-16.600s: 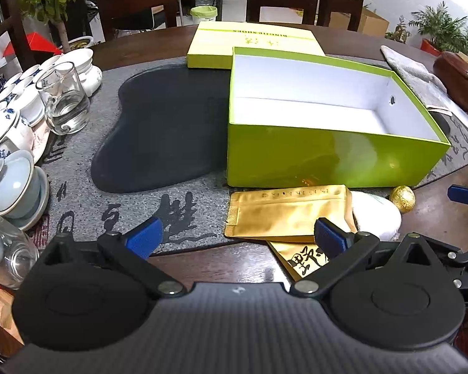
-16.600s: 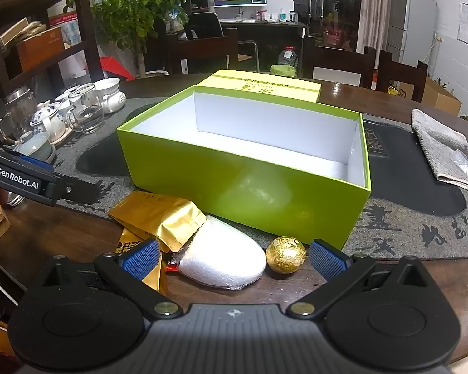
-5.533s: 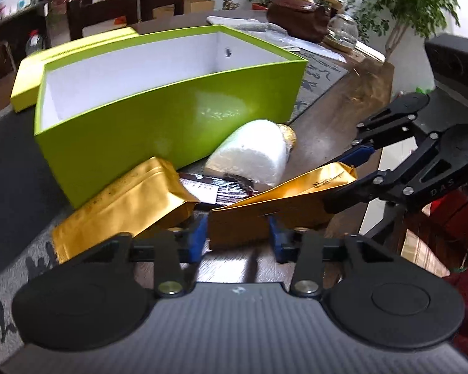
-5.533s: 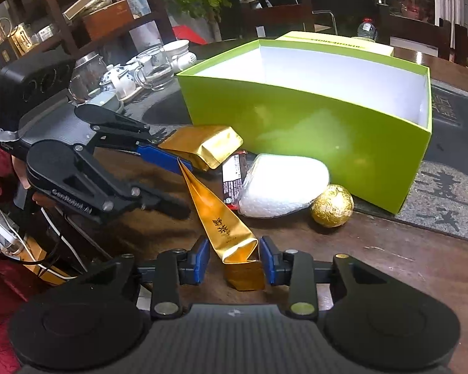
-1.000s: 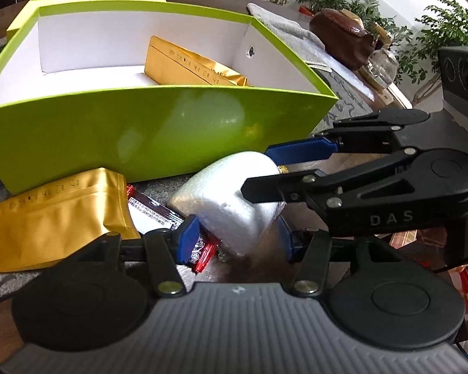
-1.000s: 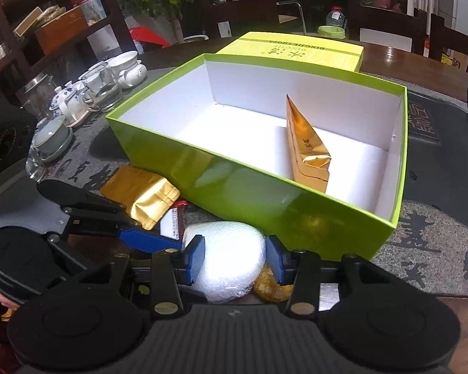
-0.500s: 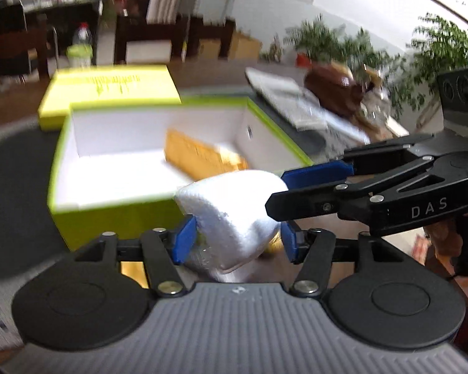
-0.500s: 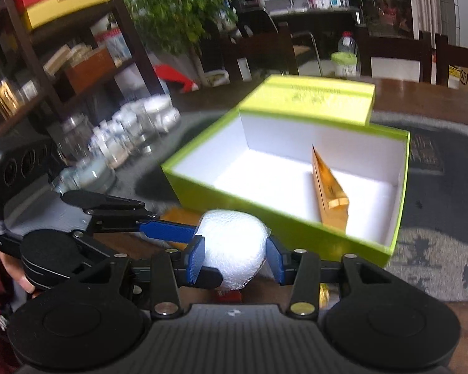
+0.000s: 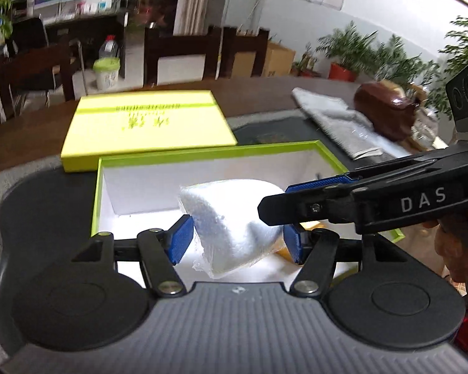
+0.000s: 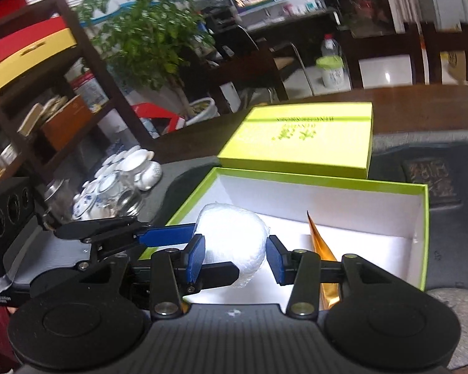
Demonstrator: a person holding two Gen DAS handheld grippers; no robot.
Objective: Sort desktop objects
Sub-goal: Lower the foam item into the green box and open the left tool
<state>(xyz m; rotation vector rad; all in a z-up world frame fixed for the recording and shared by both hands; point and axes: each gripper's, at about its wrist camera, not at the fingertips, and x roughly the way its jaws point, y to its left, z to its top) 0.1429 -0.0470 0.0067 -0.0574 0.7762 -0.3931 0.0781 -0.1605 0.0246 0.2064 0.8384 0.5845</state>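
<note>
Both grippers, left and right, clamp the white bundle above the box; the open floor lies toward 12 o'clock.

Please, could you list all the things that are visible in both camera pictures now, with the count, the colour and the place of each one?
White wrapped bundle: one, white, held above the open box between both tools.
Open box: one, lime green outside, white inside, on the dark mat.
Box lid: one, yellow-green, flat on the table behind the box.
Gold pouch: one, gold, standing inside the box.
Tea cups: several, white and blue, beside the mat in the right wrist view.
Grey towel: one, grey, beyond the box.
Brown object: one, dark brown, next to the towel.
Left tool: black with blue pads, closed on the bundle.
Right tool: black with blue pads, closed on the bundle.
</note>
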